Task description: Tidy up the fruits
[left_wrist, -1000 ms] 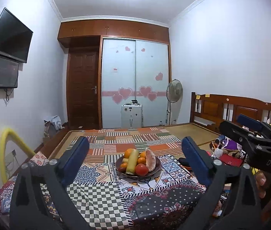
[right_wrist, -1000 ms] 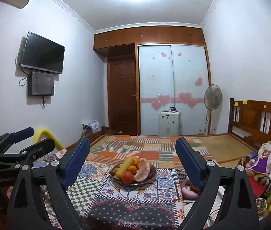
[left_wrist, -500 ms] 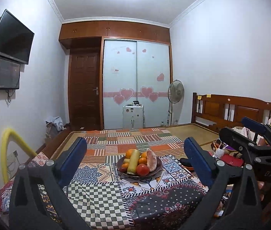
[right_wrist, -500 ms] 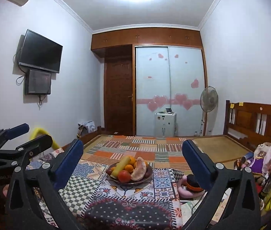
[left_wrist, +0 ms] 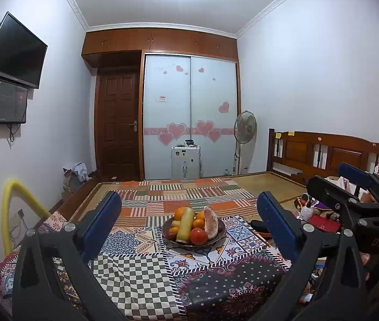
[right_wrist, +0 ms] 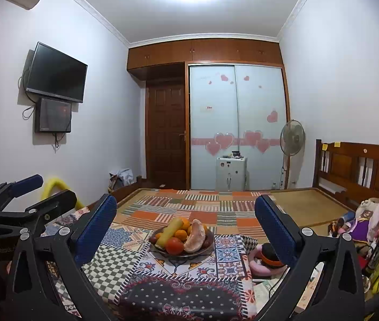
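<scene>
Ahead, a bed takes up most of the room, with a wooden headboard along its right side and a woven mat showing at the far right corner. Over its near end lies a patchwork quilt of checks, stripes and floral squares. Beyond the far edge stand sliding wardrobe doors with pink hearts, a dark wooden door to their left, and a standing fan to their right. A television hangs on the left wall.

Nearer, the left gripper and the right gripper are held side by side over the near edge of the bed, both pointing across it. Each has its blue-padded jaws spread wide with nothing between them; the right one's jaws have just been opening.

On the quilt, near its middle and well ahead of both grippers, sits a fruit bowl. It holds oranges, a long yellow-green fruit lying lengthwise, a peeled pomelo wedge on the right, and a red tomato at the front rim.
</scene>
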Motion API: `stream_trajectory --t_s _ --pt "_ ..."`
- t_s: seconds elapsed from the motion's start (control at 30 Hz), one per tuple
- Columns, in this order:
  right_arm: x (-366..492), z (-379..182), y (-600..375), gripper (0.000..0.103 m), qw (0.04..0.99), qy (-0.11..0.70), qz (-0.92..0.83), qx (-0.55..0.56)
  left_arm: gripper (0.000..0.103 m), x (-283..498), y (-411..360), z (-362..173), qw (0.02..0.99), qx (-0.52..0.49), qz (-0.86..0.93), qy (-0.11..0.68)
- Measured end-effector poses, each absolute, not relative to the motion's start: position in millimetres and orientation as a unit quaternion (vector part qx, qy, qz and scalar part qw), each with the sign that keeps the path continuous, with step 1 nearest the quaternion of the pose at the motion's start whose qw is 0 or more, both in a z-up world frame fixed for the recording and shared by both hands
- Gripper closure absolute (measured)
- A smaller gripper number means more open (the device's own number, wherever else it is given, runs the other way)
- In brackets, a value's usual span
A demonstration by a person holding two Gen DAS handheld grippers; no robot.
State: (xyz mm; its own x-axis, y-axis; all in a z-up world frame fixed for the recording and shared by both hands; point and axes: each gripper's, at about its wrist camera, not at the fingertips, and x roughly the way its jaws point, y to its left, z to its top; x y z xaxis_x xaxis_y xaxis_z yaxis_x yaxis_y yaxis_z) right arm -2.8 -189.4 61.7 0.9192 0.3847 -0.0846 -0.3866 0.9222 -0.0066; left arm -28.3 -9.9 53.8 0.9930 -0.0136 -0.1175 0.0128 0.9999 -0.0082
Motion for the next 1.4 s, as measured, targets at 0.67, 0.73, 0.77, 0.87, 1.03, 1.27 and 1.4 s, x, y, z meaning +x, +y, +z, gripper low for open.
stream_trajectory --t_s 0.67,0.73,0.77,0.87,1.03,1.27,1.4 --pt "-3.5 65.6 -187.4 0.000 0.980 0.041 0.196 -0.014 0.000 -27.5 -9.2 54.6 0.998 -0.006 -0.010 0.058" --pt "-3.5 65.9 -187.5 0.000 0.980 0.042 0.196 -0.012 0.000 -27.8 -9.0 54.2 0.998 -0.007 -0.011 0.058" --pt "-3.6 66.2 -187.6 0.000 0.980 0.042 0.196 -0.012 0.000 -27.8 -9.5 54.2 0.998 -0.006 -0.011 0.058" --pt "-3.5 66.6 -187.6 0.000 0.980 0.042 0.196 -0.013 0.000 -27.1 -10.0 53.5 0.998 -0.005 -0.012 0.058" --pt "-3.6 67.1 -187.5 0.000 0.980 0.042 0.196 -0.012 0.000 -26.8 -10.4 52.5 0.998 -0.005 -0.015 0.060" --pt "-4.3 67.2 -187.1 0.000 0.980 0.040 0.196 -0.010 0.000 -25.6 -10.9 53.0 0.998 -0.004 -0.019 0.062" --pt "-5.2 67.4 -187.0 0.000 0.980 0.040 0.195 -0.011 0.000 -25.5 -11.9 53.0 0.998 -0.004 -0.019 0.062"
